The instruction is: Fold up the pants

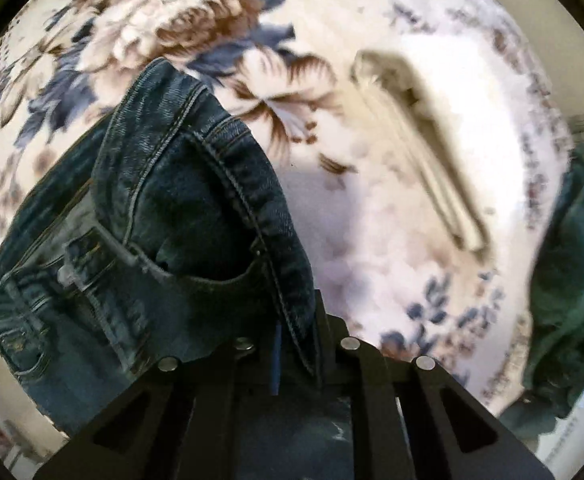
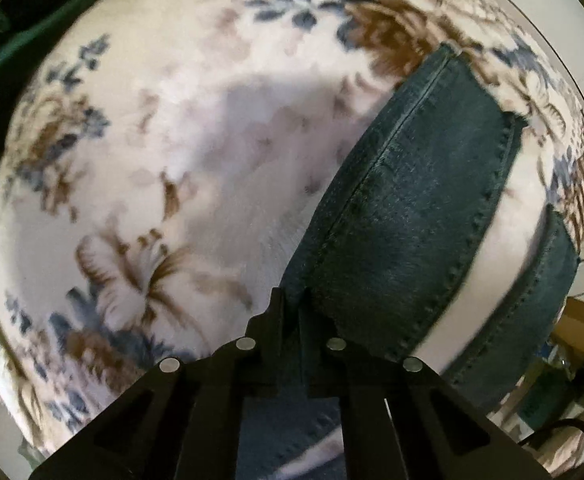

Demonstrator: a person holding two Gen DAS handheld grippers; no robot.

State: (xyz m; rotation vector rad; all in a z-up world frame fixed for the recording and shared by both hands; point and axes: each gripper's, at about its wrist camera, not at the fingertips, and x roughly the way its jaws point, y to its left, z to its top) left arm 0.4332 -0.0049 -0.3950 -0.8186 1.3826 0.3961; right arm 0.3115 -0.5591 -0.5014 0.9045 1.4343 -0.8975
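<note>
The left gripper pinches the waist end of the pants and the right gripper pinches a leg end, holding them up over the flowery blanket, likely to fold them.

The left gripper has its jaws closed tight on the denim of the pants, near the pocket and waistband, with the fabric hanging to the left of it. The right gripper also has its jaws pressed together on the pants, pinching one leg near the hem, whose cloth stretches up to the right.
</note>
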